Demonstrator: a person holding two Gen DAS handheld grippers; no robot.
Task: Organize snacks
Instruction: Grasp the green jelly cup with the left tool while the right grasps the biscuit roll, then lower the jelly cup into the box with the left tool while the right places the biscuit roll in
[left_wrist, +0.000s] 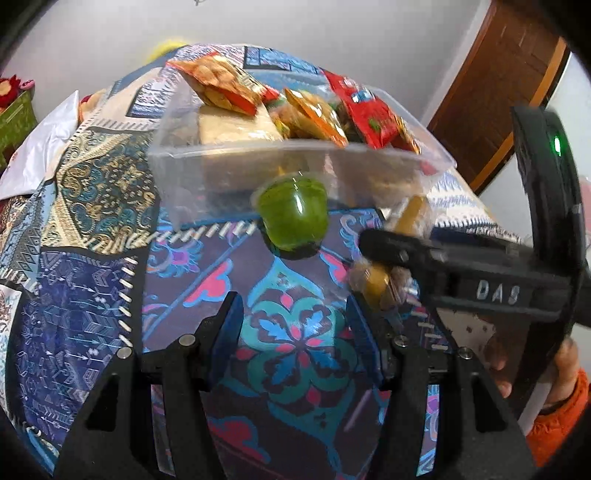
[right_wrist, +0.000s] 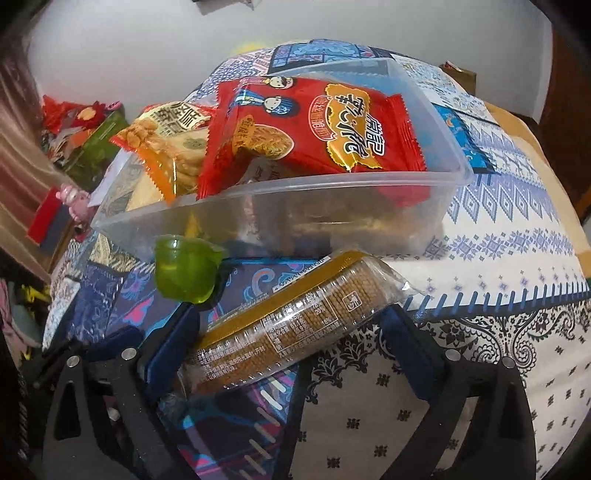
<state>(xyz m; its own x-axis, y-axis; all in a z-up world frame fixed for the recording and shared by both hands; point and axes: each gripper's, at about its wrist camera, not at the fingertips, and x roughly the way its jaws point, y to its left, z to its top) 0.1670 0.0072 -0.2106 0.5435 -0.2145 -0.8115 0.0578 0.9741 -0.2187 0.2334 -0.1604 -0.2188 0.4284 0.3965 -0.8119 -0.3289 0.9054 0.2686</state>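
- The clear plastic tub (right_wrist: 332, 221) sits on the patchwork tablecloth (left_wrist: 92, 258), heaped so the snacks rise above its rim
- A red snack bag (right_wrist: 314, 133) leans across the top of the tub, an orange bag (right_wrist: 162, 147) pokes out over the left end, and in the left view a second orange packet (left_wrist: 221, 85) overhangs the far corner
- A green jelly cup (left_wrist: 293, 218) stands on the cloth just outside the tub's near wall, close against it, tilted a little
- The cracker sleeve (right_wrist: 288, 325) lies slantwise on the cloth in front of the tub, its far end near the tub's near wall
- The right gripper (right_wrist: 295, 347) has its jaws spread wide on either side of the sleeve; the left blue pad (right_wrist: 173, 350) is at the sleeve's side, the right pad (right_wrist: 402, 332) stands clear of it, so it is not clamped
- The left gripper (left_wrist: 295, 325) hangs over bare cloth with its jaws about half apart and nothing between them
- A hand (left_wrist: 554, 373) in an orange sleeve grips the right tool at the right edge of the left view
- Open cloth stretches to the right of the tub as far as the table edge; the left side is tighter, with a white bag (left_wrist: 40, 147) and a green box (left_wrist: 14, 118) near that edge
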